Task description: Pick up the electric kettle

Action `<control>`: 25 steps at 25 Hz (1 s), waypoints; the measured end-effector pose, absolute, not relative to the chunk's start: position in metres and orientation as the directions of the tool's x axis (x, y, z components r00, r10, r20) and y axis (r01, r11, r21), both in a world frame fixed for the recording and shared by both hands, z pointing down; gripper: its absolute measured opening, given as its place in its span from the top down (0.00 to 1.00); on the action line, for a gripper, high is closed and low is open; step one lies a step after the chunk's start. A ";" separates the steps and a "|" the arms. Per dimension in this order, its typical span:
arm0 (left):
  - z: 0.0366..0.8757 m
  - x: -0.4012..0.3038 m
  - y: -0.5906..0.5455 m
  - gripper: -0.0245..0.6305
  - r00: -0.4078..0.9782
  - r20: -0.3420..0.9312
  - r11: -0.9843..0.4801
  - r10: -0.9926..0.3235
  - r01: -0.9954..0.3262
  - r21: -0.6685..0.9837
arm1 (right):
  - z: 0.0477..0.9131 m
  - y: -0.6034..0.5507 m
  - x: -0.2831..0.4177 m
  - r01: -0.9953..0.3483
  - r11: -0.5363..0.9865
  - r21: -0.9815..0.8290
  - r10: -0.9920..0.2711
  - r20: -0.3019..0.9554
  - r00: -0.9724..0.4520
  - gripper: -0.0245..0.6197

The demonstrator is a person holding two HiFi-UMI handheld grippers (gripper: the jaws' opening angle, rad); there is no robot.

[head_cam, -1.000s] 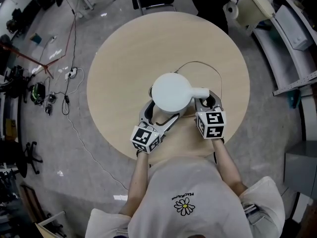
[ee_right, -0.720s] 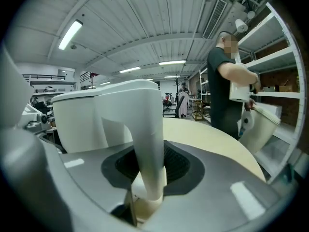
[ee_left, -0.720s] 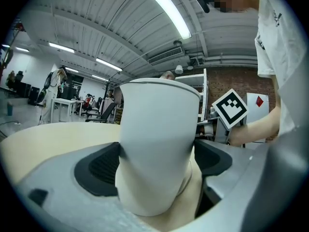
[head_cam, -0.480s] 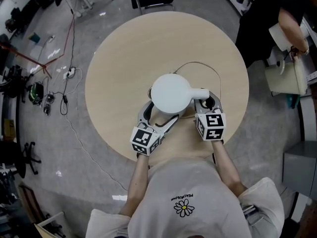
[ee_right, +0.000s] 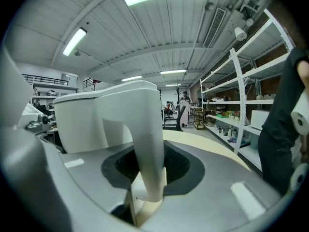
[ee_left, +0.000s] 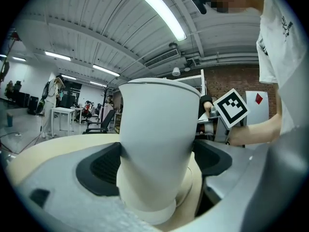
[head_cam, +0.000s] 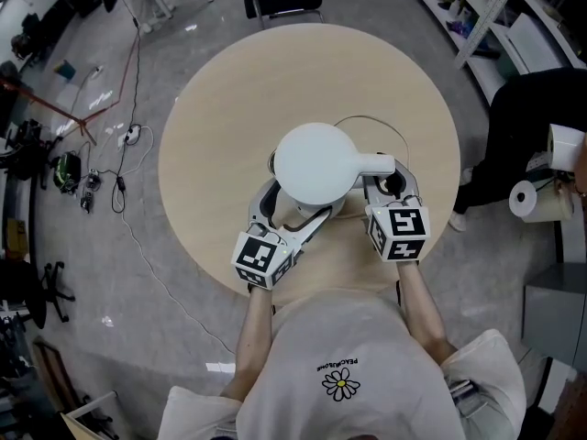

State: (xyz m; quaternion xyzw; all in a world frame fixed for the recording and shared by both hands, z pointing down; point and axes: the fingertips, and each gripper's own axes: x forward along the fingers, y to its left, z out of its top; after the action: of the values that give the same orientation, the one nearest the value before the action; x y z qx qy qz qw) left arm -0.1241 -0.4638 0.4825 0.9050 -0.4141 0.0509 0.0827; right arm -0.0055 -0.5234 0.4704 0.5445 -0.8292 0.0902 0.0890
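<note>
The left gripper (head_cam: 292,213) comes at the electric kettle (ee_left: 157,144) from its near-left side. Its fingers (ee_left: 102,167) are pinching the white body low down, one pad on each flank. The kettle stands upright over the near half of the round bench (head_cam: 220,108). On the kettle's right, the right gripper (head_cam: 389,187) has its fingers (ee_right: 179,167) clamped on the handle (ee_right: 147,151). A thin cable (head_cam: 390,128) loops on the bench just behind the kettle.
</note>
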 end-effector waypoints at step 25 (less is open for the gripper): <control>0.361 -0.124 -0.437 0.22 0.649 0.078 -0.652 -0.756 -0.758 -0.007 | 0.344 -0.491 -0.006 -0.917 0.397 -0.043 -0.914 0.072 -0.399 0.79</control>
State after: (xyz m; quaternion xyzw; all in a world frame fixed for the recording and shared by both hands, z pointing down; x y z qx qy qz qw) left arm -0.1244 -0.4373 0.3611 0.9081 -0.4170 0.0368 0.0130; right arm -0.0060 -0.4906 0.3439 0.5477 -0.8356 0.0376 0.0183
